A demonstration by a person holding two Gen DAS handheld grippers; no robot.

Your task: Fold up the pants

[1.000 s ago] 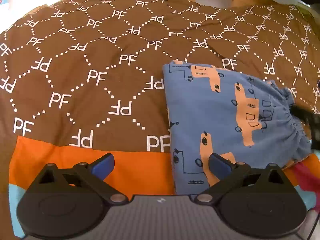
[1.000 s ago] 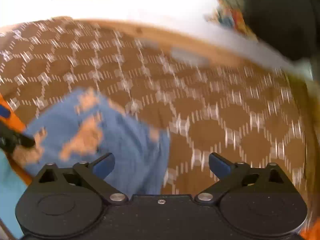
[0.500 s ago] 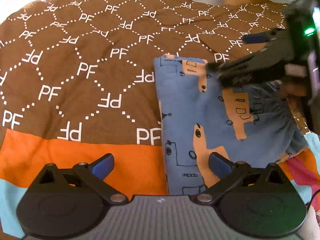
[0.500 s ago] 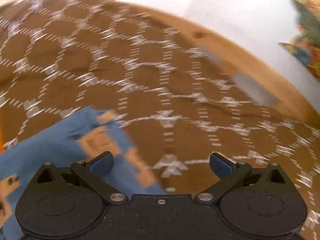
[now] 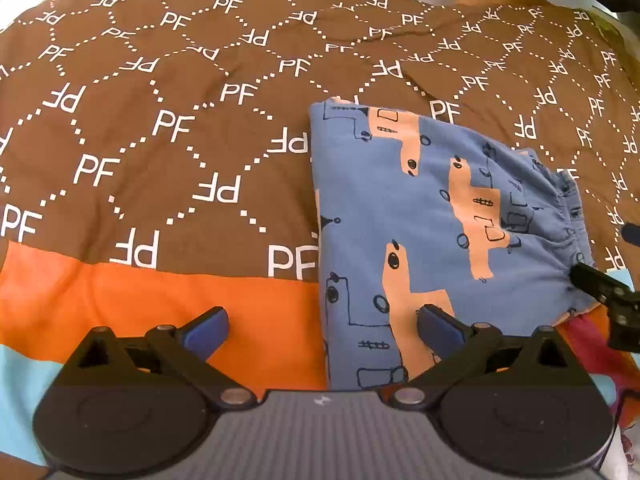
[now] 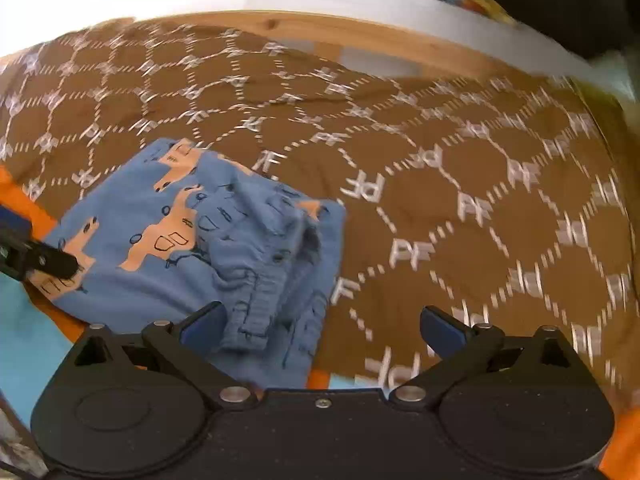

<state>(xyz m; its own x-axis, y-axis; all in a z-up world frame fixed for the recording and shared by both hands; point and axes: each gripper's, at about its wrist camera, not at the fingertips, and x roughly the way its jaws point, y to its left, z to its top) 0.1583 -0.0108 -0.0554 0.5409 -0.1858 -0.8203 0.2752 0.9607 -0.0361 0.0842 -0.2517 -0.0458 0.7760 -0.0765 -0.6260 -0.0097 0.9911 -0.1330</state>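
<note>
We have the bedspread (image 5: 168,128) filling most of both views, brown with a white PF lattice, turning to an orange band and then light blue toward us, and a wooden bed rail (image 6: 360,40) along its far edge. On it lie the pants (image 5: 432,232), blue with a peach and dark-line print, already folded into a compact block that rests flat, mostly on the brown, with its near end lying over the orange band.

In the left wrist view the block runs lengthwise away from us, its straight folded edge on the left and the gathered elastic waistband (image 5: 568,216) bunched along its right side. In the right wrist view that waistband sits nearest, rumpled and not lying quite flush (the frame is blurred, so finer detail is hard to read).

Our left gripper (image 5: 322,326) is spread wide with nothing between its fingers; its right finger sits over the near left part of the pants, its left finger over bare orange cloth. Our right gripper (image 6: 322,324) is equally wide and empty, its left finger just above the waistband end, its right finger over bare brown cloth.

We judge the fold nearly done. The right gripper is nearer the untidy waistband, so any last smoothing there would fall to it.
</note>
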